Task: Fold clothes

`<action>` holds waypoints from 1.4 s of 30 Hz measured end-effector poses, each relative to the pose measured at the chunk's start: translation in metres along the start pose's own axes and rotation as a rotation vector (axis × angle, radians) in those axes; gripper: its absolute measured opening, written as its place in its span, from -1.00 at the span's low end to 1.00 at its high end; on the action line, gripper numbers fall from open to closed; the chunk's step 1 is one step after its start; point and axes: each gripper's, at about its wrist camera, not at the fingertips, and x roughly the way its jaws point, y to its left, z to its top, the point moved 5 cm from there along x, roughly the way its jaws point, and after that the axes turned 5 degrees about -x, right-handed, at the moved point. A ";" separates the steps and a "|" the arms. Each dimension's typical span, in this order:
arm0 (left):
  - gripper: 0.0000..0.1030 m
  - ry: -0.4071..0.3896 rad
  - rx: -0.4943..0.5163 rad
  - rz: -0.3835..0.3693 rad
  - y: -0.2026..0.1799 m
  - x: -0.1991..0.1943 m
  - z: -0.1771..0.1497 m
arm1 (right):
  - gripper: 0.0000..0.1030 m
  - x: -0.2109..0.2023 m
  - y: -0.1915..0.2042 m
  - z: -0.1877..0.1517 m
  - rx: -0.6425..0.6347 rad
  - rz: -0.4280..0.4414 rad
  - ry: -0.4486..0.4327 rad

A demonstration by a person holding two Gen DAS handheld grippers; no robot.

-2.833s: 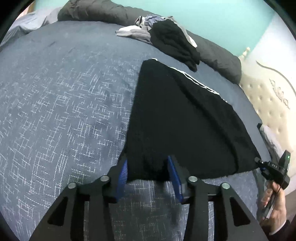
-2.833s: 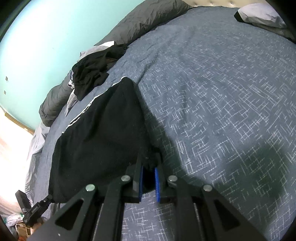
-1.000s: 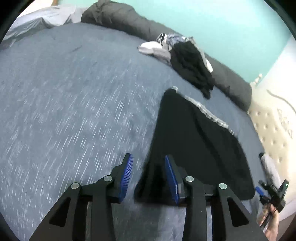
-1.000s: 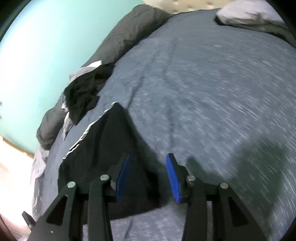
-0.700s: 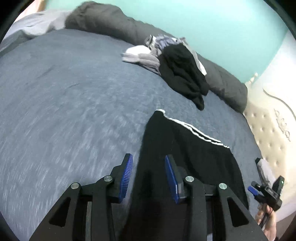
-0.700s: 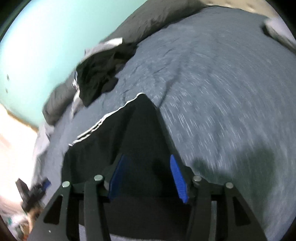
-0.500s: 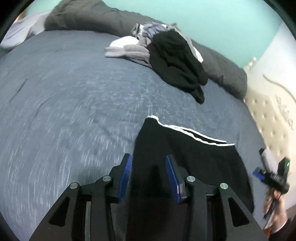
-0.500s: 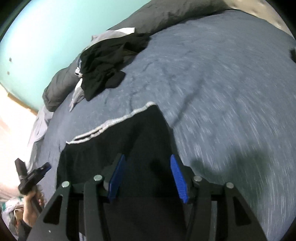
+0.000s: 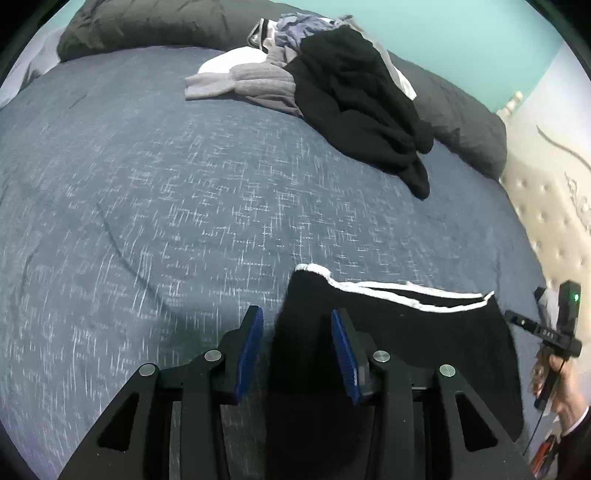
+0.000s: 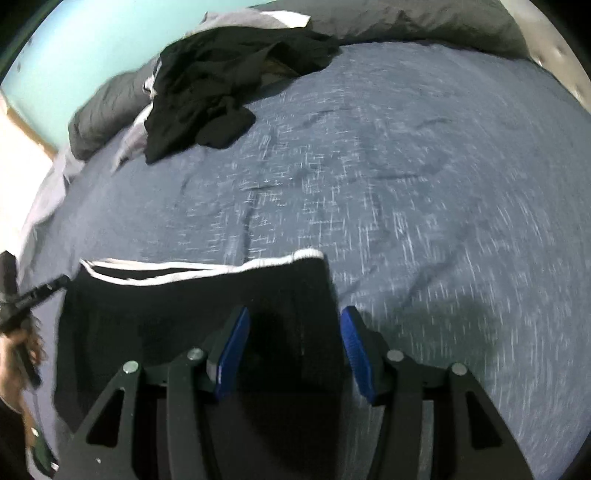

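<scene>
Left wrist view: left tongs (image 9: 297, 349) spread, blue pads clear of cloth, nothing pinched; shorts' near-left corner lies between them.
Right wrist view: right tongs (image 10: 291, 352) spread too, empty; wider than a second ago, gap steady now. Shorts' right corner sits under the gap.
Change: 2.8 s ago both tongs pinched the near hem of the shorts, which lay long and narrow running away from the cameras. Now both have let go and come forward over the cloth.
Shorts (image 9: 406, 332): black, white-striped edge (image 9: 406, 293) now the far edge, running side to side. Looks shorter front to back than before, so I read a fold as laid down, near hem carried over toward the stripe.
Bed (image 9: 147, 184): blue cover; shorts flat on its near part.
Pile (image 9: 351, 96): black and grey clothes heaped at the far edge against a dark pillow (image 9: 147, 26), well apart from the shorts, untouched.
Task meaning: one fold looks done and released; probably a second fold or a move to the pile next.
Risk: blur in the right view, edge alignment not checkable.
</scene>
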 end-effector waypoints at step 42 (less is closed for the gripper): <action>-0.87 0.014 -0.071 -0.046 0.019 0.023 0.015 | -0.90 0.013 -0.028 0.012 0.132 0.024 -0.117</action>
